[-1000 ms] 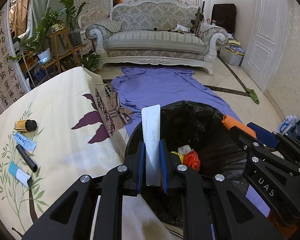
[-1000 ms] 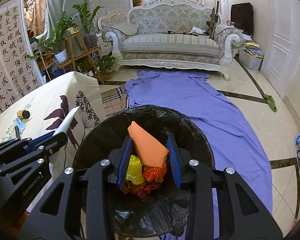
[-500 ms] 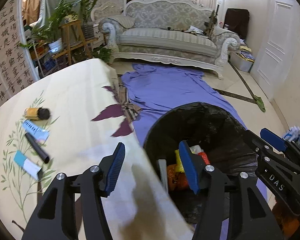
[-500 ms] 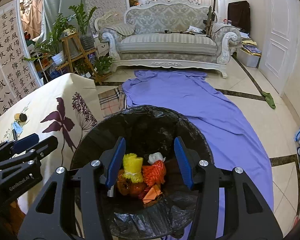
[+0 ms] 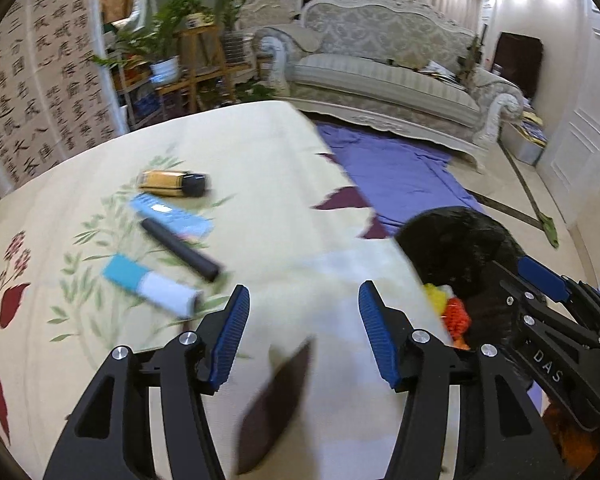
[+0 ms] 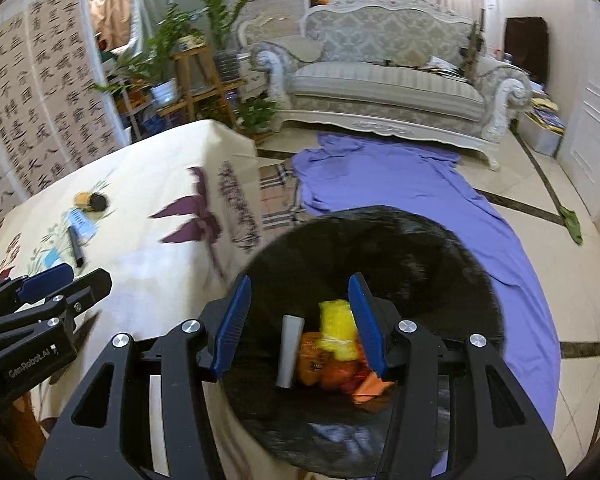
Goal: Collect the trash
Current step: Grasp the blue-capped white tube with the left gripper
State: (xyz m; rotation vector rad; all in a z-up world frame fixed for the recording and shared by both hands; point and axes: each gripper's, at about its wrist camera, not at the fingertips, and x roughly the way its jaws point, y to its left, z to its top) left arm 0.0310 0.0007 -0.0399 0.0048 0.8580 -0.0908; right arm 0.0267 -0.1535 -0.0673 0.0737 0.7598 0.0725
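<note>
Two grippers have both let go since a second ago: the left gripper, which then pinched a white card upright over the bin, now has its blue fingers standing moderately apart with nothing between them, and it has swung off the bin to hang over the cream floral tablecloth. The right gripper then clamped an orange piece; its jaws have just been opening too and now stand apart and empty above the black-lined bin, which lies just beside the table edge. That white card now stands slanted inside the bin, and the orange piece lies flat at the bottom among one yellow wad and a crumpled orange wrapper; further scraps there are too blurred to count. Four items of trash lie on the cloth, close together and well left of the bin: one yellow bottle with a black cap, one light blue card, one black marker lying across that card's edge, and one teal and white packet nearest the left fingers. One purple sheet spreads over the floor between the bin and one pale sofa.
</note>
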